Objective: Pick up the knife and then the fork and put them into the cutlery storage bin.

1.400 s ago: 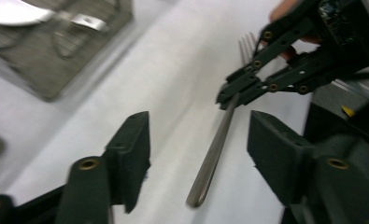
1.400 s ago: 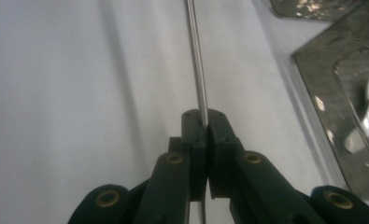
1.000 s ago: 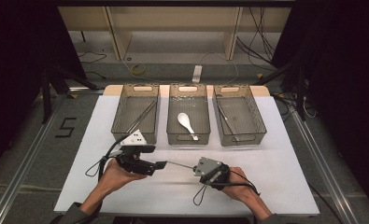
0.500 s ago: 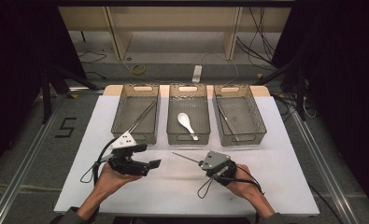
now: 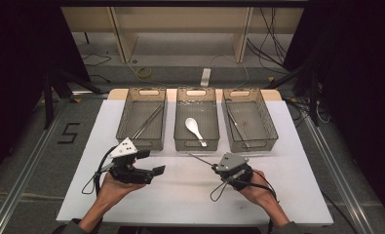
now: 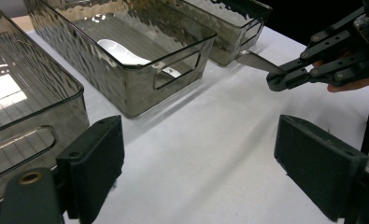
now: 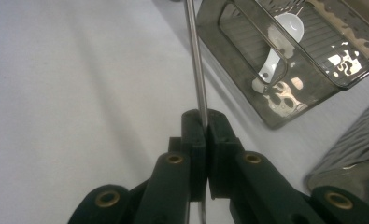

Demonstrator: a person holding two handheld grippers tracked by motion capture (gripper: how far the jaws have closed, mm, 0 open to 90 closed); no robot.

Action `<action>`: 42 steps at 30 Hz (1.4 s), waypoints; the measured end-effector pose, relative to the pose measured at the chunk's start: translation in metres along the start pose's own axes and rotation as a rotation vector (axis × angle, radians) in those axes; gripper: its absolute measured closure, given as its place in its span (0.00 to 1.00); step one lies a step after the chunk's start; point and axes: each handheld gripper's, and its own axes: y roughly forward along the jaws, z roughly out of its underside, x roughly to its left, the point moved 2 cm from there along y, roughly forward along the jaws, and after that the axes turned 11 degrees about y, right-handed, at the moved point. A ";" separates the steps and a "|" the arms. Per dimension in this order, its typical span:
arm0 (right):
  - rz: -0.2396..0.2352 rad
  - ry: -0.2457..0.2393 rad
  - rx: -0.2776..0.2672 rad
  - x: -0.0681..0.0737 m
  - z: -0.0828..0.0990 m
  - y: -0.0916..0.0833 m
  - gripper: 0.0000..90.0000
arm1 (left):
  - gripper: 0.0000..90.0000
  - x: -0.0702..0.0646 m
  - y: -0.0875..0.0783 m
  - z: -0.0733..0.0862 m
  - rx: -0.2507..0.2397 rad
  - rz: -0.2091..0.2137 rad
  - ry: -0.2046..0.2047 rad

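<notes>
Knife [image 5: 200,159] is my best name for the thin metal thing in the right gripper [image 5: 215,167]. Its far end is flat and wide [image 6: 259,62]. The right gripper is shut tight on its near end, and you can see the metal squeezed between the two black jaws [image 7: 196,70]. The knife is above the middle of the table [image 5: 180,195], just in front of the middle bin [image 5: 177,122], and it points at that bin. It looks lifted off the table, but I cannot be sure.

The left gripper [image 5: 152,162] is nearer the left edge of the table. Its jaws have just been opening and now stand wide apart, with nothing between them [image 6: 198,158].

Three bins sit in a row along the far edge. The left bin [image 5: 126,117] has long thin sticks in it. The middle bin has a white spoon [image 5: 195,129]. The right bin [image 5: 273,122] has one thin metal thing.

I think the step now is carrying the knife to a bin. The left gripper seems to have no job at the moment.

Next, the right hand should lift the knife over a bin wall. I guess the right bin, since metal lies there. The knife sticks out far, so its tip must clear the wall first. Then the jaws should open low inside the bin.
</notes>
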 end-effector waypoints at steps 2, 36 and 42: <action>-0.001 0.005 -0.005 -0.001 0.000 -0.001 0.98 | 0.17 0.000 0.000 0.000 0.007 0.002 0.002; 0.048 0.162 -0.075 -0.043 -0.011 -0.025 0.98 | 0.15 0.005 -0.011 0.005 -0.028 -0.049 -0.017; 0.073 0.219 -0.091 -0.062 -0.017 -0.027 0.98 | 0.14 0.005 -0.011 0.006 -0.026 -0.064 -0.021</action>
